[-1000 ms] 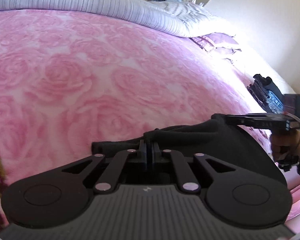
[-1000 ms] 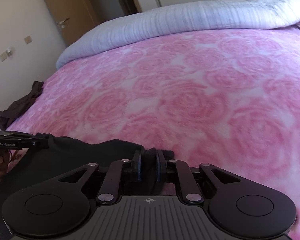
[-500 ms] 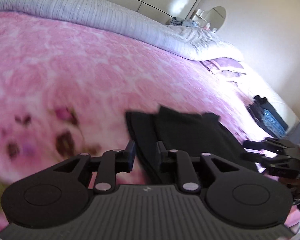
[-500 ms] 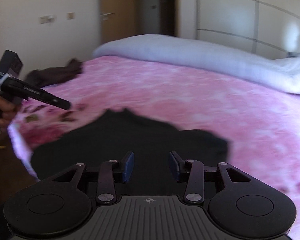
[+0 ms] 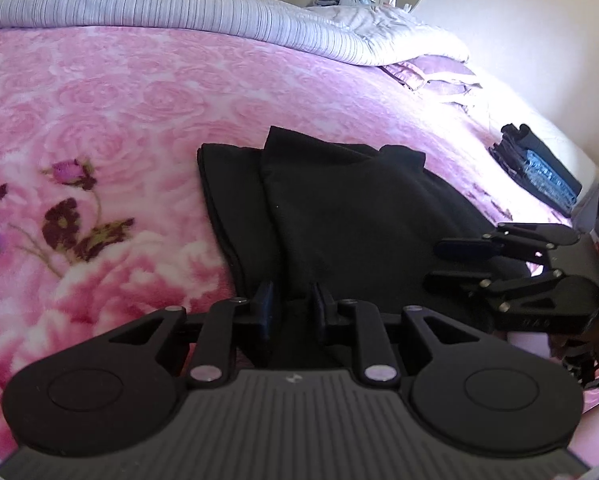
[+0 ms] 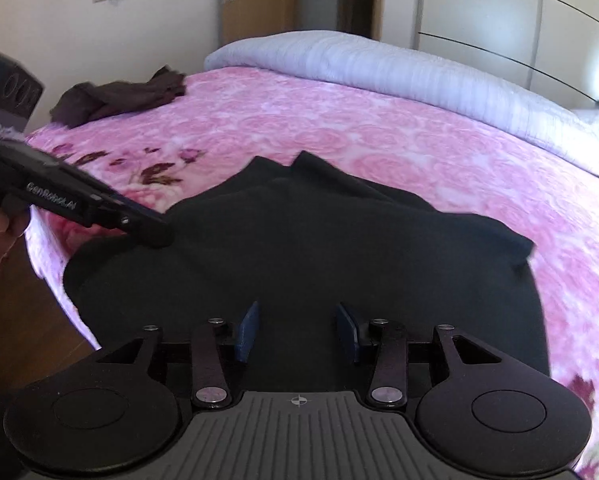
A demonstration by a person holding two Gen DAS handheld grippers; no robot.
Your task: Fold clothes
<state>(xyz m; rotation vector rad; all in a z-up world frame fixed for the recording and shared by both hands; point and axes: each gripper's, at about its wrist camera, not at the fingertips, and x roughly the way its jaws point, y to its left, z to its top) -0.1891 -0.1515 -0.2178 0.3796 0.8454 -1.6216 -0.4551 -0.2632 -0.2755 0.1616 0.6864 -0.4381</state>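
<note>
A black garment [image 5: 339, 208] lies folded on the pink rose blanket [image 5: 119, 100], with one layer laid over another and its near end hanging over the bed's edge. It fills the middle of the right wrist view [image 6: 307, 248]. My left gripper [image 5: 291, 312] is open and empty, just above the garment's near left edge. My right gripper [image 6: 297, 330] is open and empty over the garment's near end. The right gripper also shows in the left wrist view [image 5: 451, 264], and the left gripper in the right wrist view [image 6: 155, 236].
A rolled grey duvet [image 5: 179, 8] lies along the far side of the bed. A dark brown garment [image 6: 119, 96] is bunched at the far left corner. A stack of dark folded clothes [image 5: 535, 168] sits near the right edge. Wooden floor [image 6: 15, 304] shows beside the bed.
Both grippers were shut on the black garment a second ago. They have let it go, opened and pulled back, and the garment now lies folded on the blanket.
</note>
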